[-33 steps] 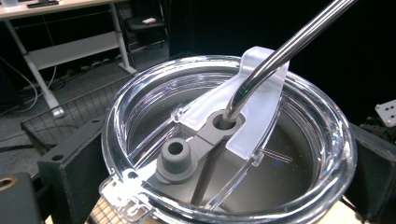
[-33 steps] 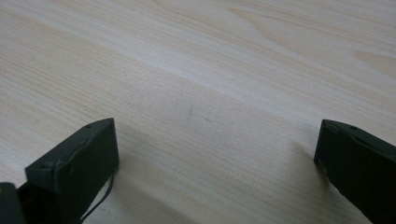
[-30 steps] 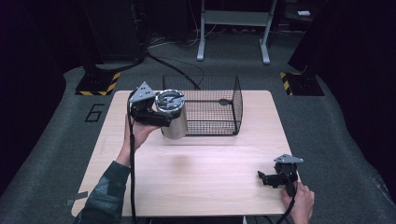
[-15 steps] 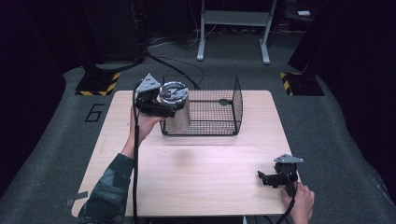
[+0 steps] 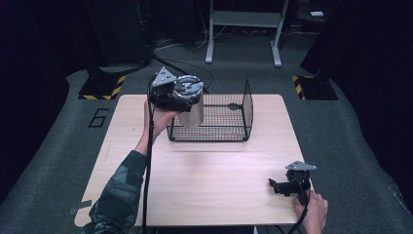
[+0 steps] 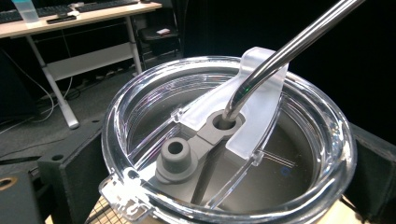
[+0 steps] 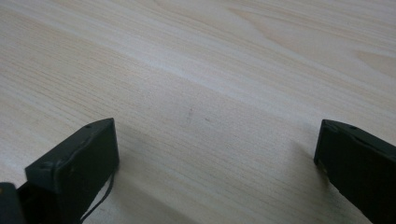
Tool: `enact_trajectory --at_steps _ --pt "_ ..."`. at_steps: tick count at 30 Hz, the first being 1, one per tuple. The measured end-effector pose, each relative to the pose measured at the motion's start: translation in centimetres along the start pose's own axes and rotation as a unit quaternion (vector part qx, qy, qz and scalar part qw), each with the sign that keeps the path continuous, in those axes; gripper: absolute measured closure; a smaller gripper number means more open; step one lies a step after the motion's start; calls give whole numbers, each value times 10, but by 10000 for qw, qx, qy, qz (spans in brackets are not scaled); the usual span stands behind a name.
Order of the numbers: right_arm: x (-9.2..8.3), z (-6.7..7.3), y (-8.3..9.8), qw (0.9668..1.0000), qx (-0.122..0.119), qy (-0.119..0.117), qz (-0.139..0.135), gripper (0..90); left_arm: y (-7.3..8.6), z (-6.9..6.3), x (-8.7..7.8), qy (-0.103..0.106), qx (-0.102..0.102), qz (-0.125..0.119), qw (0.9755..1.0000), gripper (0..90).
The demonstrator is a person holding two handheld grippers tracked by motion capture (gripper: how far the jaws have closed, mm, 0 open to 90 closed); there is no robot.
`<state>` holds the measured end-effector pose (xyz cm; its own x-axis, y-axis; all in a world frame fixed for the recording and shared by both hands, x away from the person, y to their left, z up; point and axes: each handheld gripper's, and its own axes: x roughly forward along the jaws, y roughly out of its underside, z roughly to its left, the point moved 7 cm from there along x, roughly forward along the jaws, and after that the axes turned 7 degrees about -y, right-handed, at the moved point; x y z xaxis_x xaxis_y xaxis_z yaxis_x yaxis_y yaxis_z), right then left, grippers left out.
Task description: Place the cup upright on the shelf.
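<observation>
Tumbler [image 5: 191, 105] sits clamped between my left gripper's [image 5: 171, 96] fingers, lifted just above the wire basket's [image 5: 229, 127] near corner; my right gripper [image 5: 278, 186] rests, fingers spread, on the tabletop [image 5: 204, 180].

Black two-jaw grippers, grey three-cornered top plates (black trailing cables), camouflage-patterned left sleeve [image 5: 117, 195].

You work at a light wooden table [image 5: 204, 185] standing on grey carpet [image 5: 350, 146] marked with a "6" [image 5: 99, 117]. Yellow-black hazard strips [image 5: 103, 97] flank the far corners. A grey-legged desk [image 5: 242, 19] stands behind; surroundings lie dark.
</observation>
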<state>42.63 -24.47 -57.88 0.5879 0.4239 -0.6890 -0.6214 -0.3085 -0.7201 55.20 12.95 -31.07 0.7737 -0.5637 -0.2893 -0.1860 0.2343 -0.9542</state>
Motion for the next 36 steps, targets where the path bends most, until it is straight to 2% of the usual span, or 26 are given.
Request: enact_trajectory --at_steps 6,10,17,18,25,26,27,29,31,36 --pt "0 0 0 10000 3 4 6 0 -2 7 15 -123 85 64 9999 40" --pt "0 0 0 10000 5 1 18 0 0 10 25 -181 3 50 9998 40" --pt "0 0 0 10000 51 16 -7 0 11 17 48 -415 -49 157 9990 40" --pt "0 0 0 10000 62 22 -19 0 13 20 53 -481 -127 180 9986 40" --pt "0 0 0 10000 48 17 -6 0 27 28 69 -651 -279 336 9969 40" --pt "0 0 0 10000 54 14 -21 0 33 30 74 -704 -353 370 9962 40" --pt "0 0 0 10000 48 17 -10 0 33 30 74 -704 -353 370 9962 40" --pt "0 0 0 10000 46 14 -8 0 41 31 83 -718 -494 441 9952 40" --pt "0 0 0 10000 38 17 -10 0 44 31 86 -729 -501 494 9949 40" --pt "0 0 0 10000 64 16 -8 0 57 31 99 -758 -672 622 9929 40"
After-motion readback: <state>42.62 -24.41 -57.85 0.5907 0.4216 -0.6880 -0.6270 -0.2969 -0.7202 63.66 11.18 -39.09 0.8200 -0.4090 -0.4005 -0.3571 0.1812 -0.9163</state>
